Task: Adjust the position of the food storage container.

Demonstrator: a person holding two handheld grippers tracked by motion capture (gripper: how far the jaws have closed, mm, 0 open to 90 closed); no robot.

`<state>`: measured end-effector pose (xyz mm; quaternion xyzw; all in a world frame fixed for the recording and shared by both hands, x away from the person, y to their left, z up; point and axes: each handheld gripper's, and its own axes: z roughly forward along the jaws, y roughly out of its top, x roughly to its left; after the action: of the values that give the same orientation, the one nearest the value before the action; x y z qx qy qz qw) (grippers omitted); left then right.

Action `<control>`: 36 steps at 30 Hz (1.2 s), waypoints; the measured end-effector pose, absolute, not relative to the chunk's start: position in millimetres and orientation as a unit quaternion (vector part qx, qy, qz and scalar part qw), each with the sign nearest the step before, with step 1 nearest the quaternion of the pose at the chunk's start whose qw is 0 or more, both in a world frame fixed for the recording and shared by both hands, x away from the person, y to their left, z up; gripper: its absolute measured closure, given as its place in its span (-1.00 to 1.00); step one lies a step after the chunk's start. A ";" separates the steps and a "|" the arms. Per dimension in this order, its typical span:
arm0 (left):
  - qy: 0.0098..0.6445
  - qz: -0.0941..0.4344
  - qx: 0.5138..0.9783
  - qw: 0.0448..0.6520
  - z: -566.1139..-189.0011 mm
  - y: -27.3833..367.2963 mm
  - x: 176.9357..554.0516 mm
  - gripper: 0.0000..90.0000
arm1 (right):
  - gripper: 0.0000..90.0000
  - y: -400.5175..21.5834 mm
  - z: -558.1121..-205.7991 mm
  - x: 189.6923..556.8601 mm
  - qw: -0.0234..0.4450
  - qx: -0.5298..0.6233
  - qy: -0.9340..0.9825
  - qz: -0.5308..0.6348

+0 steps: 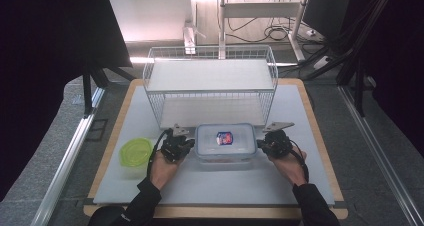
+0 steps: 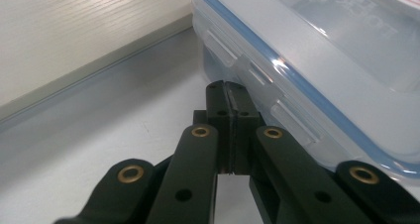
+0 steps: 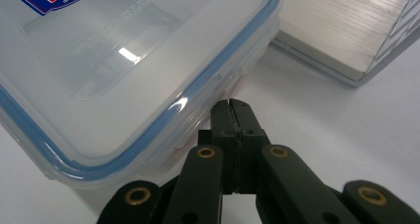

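On the counter [image 1: 210, 186] in front of the wire basket [image 1: 210, 81], your left hand-held gripper [image 2: 229, 92] and right hand-held gripper [image 3: 233, 110], both pinched closed and empty, flank the lidded container [image 1: 226, 143], so uneven pushing could probably skid it sideways.

You are looking at one clear lidded box [image 1: 225, 142], one green-lidded tub [image 1: 136, 153], one wire rack [image 1: 210, 83] and two grippers.

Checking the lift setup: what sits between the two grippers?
The clear lidded container sits between the left gripper and right gripper, seen in the high view.
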<state>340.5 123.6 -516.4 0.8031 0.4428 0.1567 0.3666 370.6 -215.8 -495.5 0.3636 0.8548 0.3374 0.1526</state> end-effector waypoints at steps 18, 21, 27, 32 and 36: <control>0.439 0.164 0.813 0.346 -513.9 128.6 304.4 1.00 | 1.00 -207.2 -493.1 333.0 0.152 0.342 0.869 0.324; 0.436 0.167 0.815 0.343 -513.8 128.5 297.6 1.00 | 1.00 -205.8 -493.4 326.2 0.157 0.337 0.871 0.322; 0.438 0.164 0.814 0.345 -514.1 128.0 283.6 1.00 | 1.00 -205.4 -493.1 315.9 0.160 0.340 0.870 0.320; 0.437 0.160 0.813 0.350 -514.8 128.7 271.5 1.00 | 1.00 -206.9 -494.1 307.1 0.157 0.341 0.868 0.324; 0.421 0.151 0.820 0.357 -512.8 134.2 268.4 1.00 | 1.00 -211.5 -493.0 306.4 0.138 0.340 0.870 0.331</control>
<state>268.4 134.2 -512.8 0.8201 0.4206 0.1514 0.3571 306.4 -211.5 -493.0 0.3398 0.8696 0.3308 0.1377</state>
